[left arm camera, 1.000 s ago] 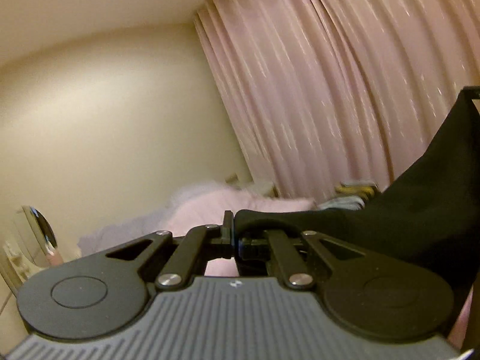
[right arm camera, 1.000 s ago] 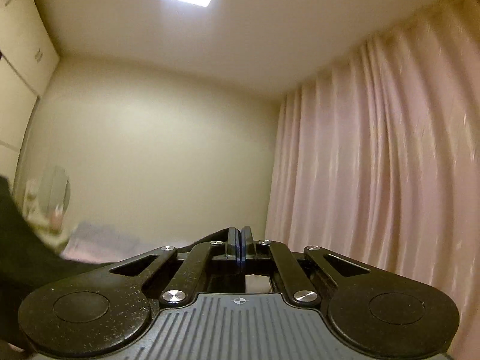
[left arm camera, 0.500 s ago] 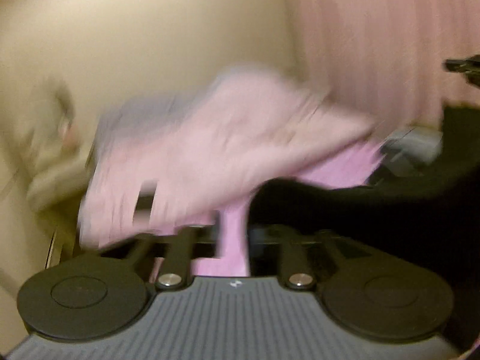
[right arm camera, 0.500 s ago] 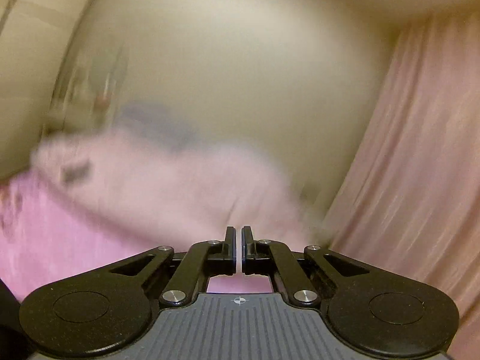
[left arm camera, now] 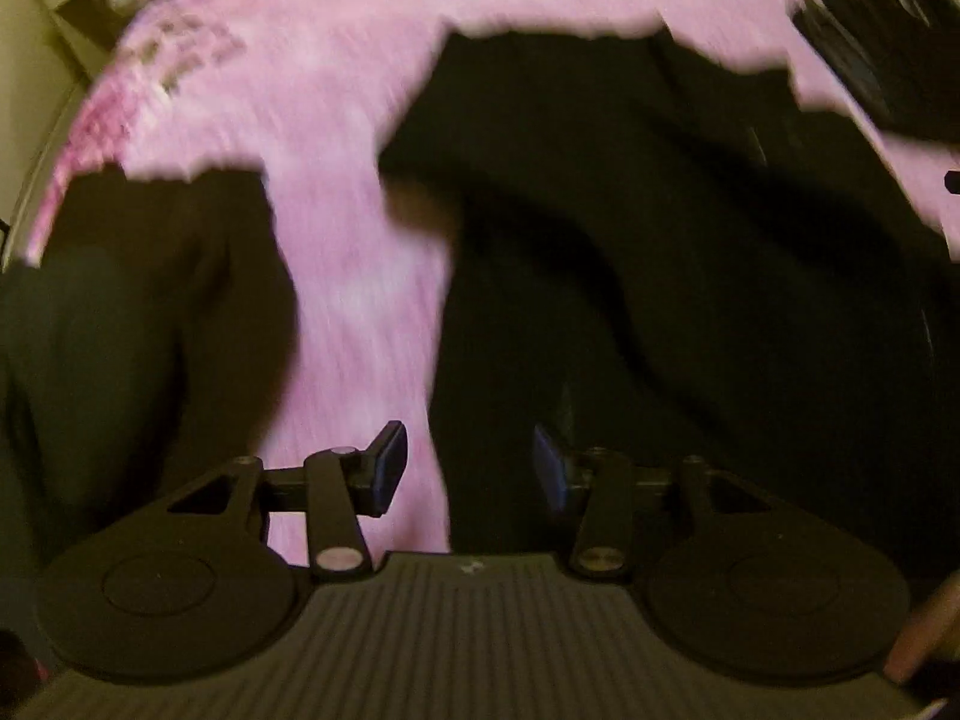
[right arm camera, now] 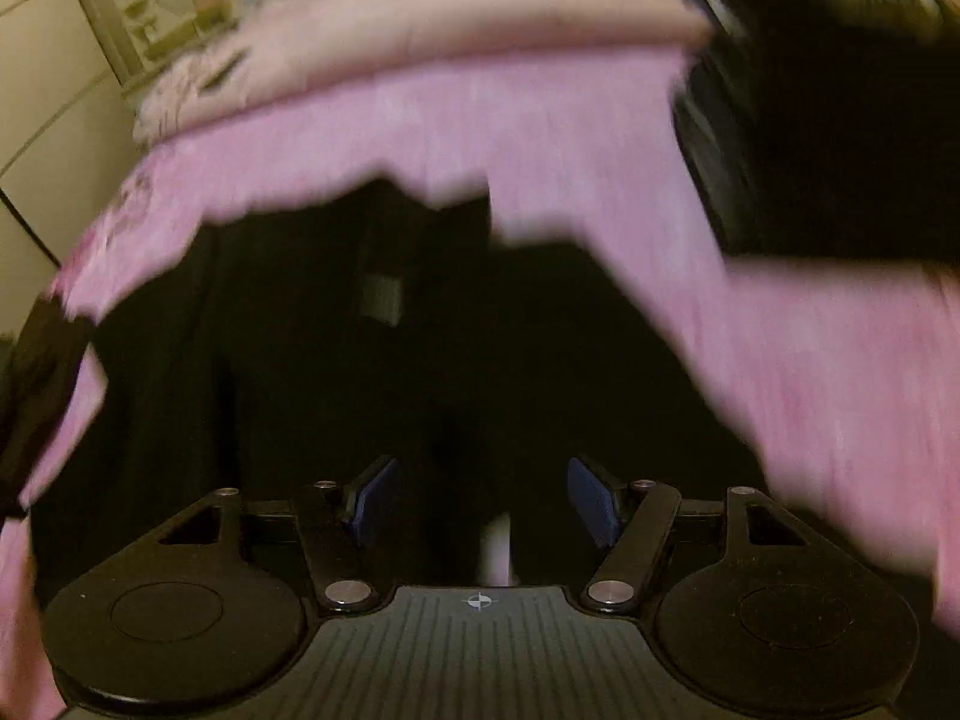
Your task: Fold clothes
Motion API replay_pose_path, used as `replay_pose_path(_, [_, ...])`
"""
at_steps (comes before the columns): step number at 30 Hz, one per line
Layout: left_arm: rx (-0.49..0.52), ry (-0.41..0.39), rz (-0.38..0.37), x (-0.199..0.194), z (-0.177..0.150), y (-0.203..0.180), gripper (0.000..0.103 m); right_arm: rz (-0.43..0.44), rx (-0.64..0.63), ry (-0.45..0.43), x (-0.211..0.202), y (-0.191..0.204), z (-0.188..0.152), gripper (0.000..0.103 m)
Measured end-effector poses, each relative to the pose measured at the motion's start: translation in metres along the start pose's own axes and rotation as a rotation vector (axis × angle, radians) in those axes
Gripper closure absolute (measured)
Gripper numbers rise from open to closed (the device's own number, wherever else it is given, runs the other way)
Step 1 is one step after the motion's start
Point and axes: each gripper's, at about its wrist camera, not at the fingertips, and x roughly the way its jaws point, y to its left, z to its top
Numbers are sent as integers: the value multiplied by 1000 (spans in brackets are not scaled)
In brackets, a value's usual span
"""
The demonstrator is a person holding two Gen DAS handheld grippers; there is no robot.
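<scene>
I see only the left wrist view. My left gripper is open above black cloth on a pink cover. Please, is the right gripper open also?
Observer: Yes. The right gripper is open, with nothing between its fingers.
Operator: What lies under it?
Observer: The black garment, spread on the pink bed cover.
Operator: Any detail on the cloth?
Observer: A small grey label shows on it, ahead of the fingers.
Operator: What is behind the bed?
Observer: A shelf with small items, blurred.
</scene>
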Motion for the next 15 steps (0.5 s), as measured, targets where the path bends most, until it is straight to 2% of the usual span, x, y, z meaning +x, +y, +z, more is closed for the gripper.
replay_pose_path(2, [2,27,-32,7,-25,1,61,-15,79,75,-18,-5,-56,37])
replay_pose_path(5, [-15,52,-75,20,-51,7,58,-4,200,144,-31,-1,-120,37])
replay_pose_path(8, [-17,41,-130,35,-58,10,58,26,255,142,-29,14,-167,37])
replay_pose_path(10, [30,25,-147,39,-62,6,58,40,291,103,-24,20,-185,37])
replay_pose_path(11, [62,18,-149,38,-64,3,61,46,309,81,-21,23,-192,37])
replay_pose_path(12, [93,12,-149,35,-66,2,74,57,327,60,-19,24,-196,38])
replay_pose_path(13, [123,6,-149,32,-67,0,90,78,349,58,-18,23,-195,48])
replay_pose_path(14, [146,-1,-150,27,-69,-1,97,104,374,68,-16,22,-192,92])
replay_pose_path(15, [158,-7,-153,19,-70,0,99,115,389,92,-17,20,-188,94])
